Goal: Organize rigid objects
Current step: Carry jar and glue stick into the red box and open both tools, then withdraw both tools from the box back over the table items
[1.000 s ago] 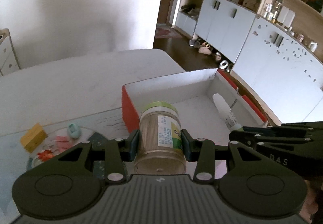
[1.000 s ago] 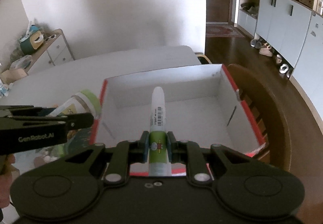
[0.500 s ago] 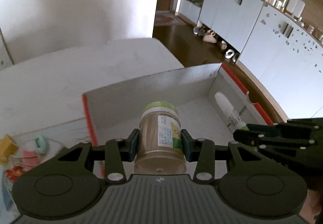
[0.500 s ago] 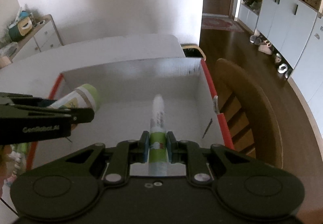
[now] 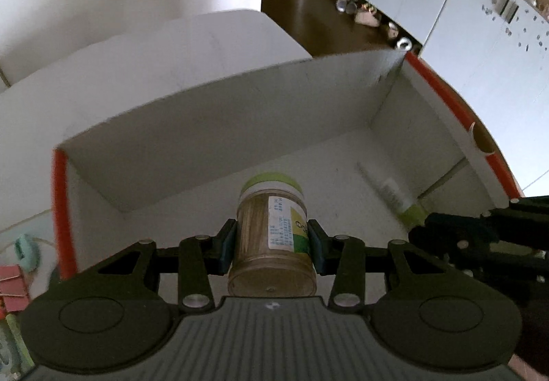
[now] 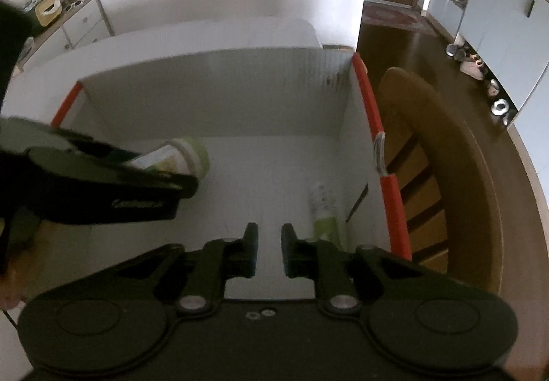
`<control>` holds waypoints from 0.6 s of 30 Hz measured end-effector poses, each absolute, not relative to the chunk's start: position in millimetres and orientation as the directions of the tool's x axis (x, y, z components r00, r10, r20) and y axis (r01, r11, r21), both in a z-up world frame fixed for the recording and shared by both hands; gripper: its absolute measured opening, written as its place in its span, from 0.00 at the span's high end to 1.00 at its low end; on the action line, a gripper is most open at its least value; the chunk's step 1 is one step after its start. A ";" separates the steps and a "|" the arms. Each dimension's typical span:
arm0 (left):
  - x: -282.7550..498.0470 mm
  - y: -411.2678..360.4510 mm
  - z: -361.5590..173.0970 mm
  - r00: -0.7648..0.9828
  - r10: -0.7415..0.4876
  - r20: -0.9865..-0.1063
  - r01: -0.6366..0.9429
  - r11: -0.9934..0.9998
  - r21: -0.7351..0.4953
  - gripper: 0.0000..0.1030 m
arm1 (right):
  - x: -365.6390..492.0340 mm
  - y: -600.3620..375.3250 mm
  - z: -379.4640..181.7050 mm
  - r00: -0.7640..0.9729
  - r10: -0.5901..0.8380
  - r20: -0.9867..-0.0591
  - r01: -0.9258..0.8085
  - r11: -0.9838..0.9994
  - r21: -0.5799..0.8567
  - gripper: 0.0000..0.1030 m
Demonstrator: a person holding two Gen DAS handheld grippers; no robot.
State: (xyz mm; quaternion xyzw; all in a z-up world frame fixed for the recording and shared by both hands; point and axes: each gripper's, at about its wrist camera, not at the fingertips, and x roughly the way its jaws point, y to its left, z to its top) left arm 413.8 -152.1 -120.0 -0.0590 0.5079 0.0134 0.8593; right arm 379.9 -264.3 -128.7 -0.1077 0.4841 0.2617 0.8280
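Observation:
My left gripper is shut on a clear jar with a green lid and holds it inside the white box with red edges. The jar also shows in the right wrist view, held by the left gripper. My right gripper is open and empty over the box. A white tube with a green end lies on the box floor by the right wall, just right of my right fingers. The tube also shows in the left wrist view.
A wooden chair stands right of the box. Small items, pink clips and a teal piece, lie on the table left of the box. White cabinets line the far wall.
My right gripper has opened and let go of the tube, which now lies on the box floor. My left gripper has carried the jar further into the box.

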 end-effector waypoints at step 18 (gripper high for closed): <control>435.2 -162.1 -135.1 0.392 -0.058 -0.918 -0.051 0.995 -0.085 0.59 | 380.8 -269.5 -125.5 0.377 0.352 -0.857 -0.556 0.826 0.095 0.75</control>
